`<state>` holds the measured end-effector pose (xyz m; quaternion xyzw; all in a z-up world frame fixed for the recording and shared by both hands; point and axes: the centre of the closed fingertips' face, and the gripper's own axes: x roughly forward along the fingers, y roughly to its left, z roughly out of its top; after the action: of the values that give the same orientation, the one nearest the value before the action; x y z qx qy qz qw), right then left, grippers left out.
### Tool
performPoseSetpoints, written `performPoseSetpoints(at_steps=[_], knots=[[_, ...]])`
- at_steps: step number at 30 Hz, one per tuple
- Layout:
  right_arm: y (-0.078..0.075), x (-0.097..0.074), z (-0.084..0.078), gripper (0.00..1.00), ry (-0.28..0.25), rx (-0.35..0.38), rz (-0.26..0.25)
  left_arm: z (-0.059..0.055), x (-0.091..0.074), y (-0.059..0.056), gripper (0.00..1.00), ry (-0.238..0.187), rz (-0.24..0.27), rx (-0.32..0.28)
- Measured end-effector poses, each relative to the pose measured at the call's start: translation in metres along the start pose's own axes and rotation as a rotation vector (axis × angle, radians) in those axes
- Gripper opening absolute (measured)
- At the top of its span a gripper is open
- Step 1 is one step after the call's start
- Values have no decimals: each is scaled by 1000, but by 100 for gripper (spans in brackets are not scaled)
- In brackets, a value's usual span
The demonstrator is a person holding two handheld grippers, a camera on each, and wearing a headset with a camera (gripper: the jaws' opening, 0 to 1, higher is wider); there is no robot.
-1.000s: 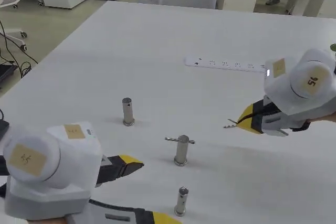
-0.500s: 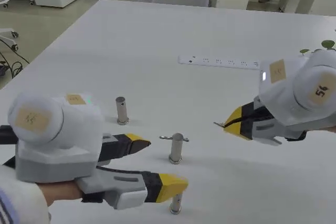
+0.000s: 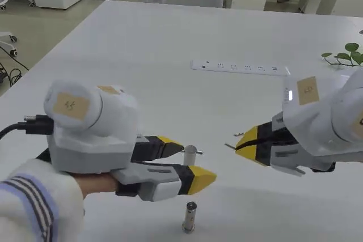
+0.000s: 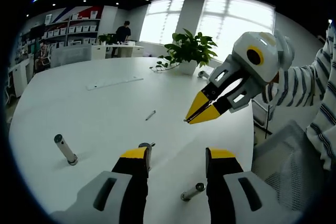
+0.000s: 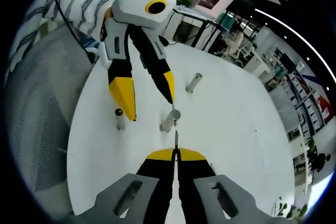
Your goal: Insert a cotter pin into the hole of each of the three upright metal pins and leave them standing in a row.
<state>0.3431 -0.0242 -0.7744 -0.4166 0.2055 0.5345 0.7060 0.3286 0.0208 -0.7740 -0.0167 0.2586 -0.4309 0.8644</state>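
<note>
- Right gripper (image 3: 237, 144) sits at 3 o'clock of the middle pin (image 3: 190, 151); jaws closed on a cotter pin (image 5: 176, 139), thin shank poking out ahead of the tips toward the pins.
- Left gripper (image 3: 197, 162) reaches in from 9 o'clock; jaws apart, nothing between them; upper tip just beside the middle pin's head.
- Three pins upright on the table (image 3: 170, 55), well apart in a rough row: far pin (image 5: 194, 82), middle pin, near pin (image 3: 189, 217) at 6 o'clock of the middle.
- Middle pin looks already fitted, judging by a short stub (image 3: 198, 152) at its 3 o'clock side; two pins likely left.
- Step in hand, as I read it: carry the held cotter pin to an unfilled pin.
- To do it well: clasp that pin low with the left jaws so it cannot topple; line the shank up with the cross-hole; push gently; avoid knocking the middle pin.
- Hard to make out: cross-holes too small to see; middle pin's shaft and base hidden behind the left jaws in the head view; the intended pin I cannot tell.
- A spare cotter pin (image 4: 150, 115) lies loose on the table.
</note>
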Motion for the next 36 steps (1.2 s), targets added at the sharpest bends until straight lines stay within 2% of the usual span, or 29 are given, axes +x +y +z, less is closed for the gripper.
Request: performPoseSetpoints(at_steps=[5, 16, 20, 28, 30, 36], knots=[[3, -3, 3, 2, -3, -15, -28, 5, 4, -5, 27, -10, -17, -9], [11, -3, 8, 2, -13, -37, -76, 10, 6, -12, 19, -4, -43, -68], [15, -2, 10, 2, -12, -53, -81, 11, 7, -17, 12, 2, -66, -90], [24, 2, 12, 2, -10, -76, -79, 9, 14, -24, 10, 17, -85, -111], [26, 3, 12, 2, -8, -80, -78, 7, 15, -26, 7, 33, -94, -116], [27, 3, 11, 2, -11, -83, -79, 7, 15, -27, 4, 34, -102, -132]])
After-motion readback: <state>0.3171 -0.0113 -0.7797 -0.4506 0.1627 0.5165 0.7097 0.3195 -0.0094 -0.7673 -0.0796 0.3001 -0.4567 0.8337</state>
